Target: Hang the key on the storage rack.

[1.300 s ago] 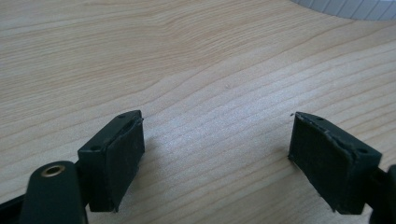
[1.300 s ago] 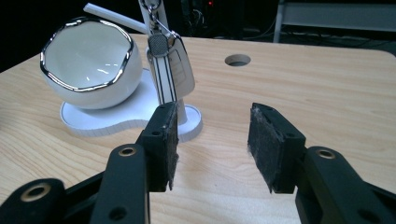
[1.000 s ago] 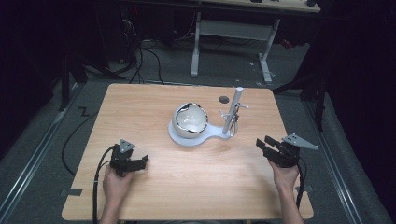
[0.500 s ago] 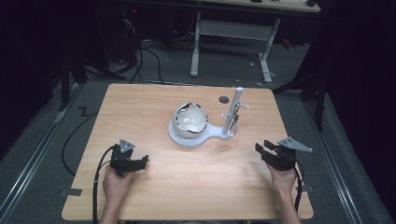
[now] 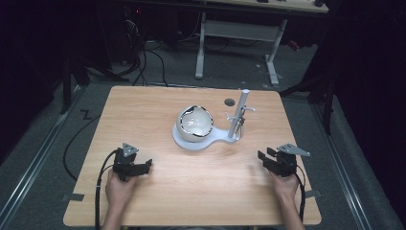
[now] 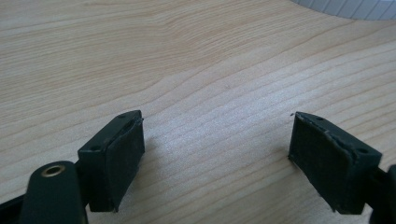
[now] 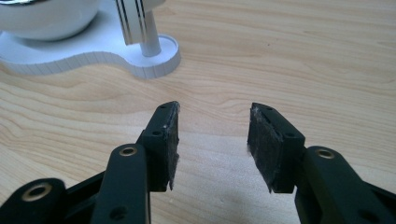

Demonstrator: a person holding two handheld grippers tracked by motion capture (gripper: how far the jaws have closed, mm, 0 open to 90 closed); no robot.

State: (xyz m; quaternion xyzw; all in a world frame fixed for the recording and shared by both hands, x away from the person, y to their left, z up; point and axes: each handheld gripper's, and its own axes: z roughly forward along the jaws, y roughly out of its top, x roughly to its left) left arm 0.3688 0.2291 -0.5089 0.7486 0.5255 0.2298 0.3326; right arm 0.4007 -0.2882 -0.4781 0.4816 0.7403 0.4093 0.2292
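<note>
Near the table's front edge, both hands rest low on the wood, one gripper each. Left gripper (image 5: 143,166) sits at front left, held by the left hand (image 5: 119,188), jaws pointing right across the table, spread wide with bare wood between the pads (image 6: 119,161). Right gripper (image 5: 265,160) sits at front right in the right hand (image 5: 286,184), jaws aimed left and a bit forward toward the stand, parted to a medium gap, nothing held. Each gripper carries one grey three-cornered plate on top and trails one cable back past the forearm.

Mid-table, well apart from both grippers: one white base (image 5: 186,142) with one shiny white sphere (image 5: 195,122) seated on its wide end, and one upright white post (image 5: 238,115) on its narrow end, a small metal fitting clipped to the post. In the right gripper view the base (image 7: 112,56) and post foot (image 7: 149,44) lie just ahead of the jaws, nothing between. One dark round spot (image 5: 230,102) on the table (image 5: 201,191) behind the post. One desk frame stands on the floor beyond.
</note>
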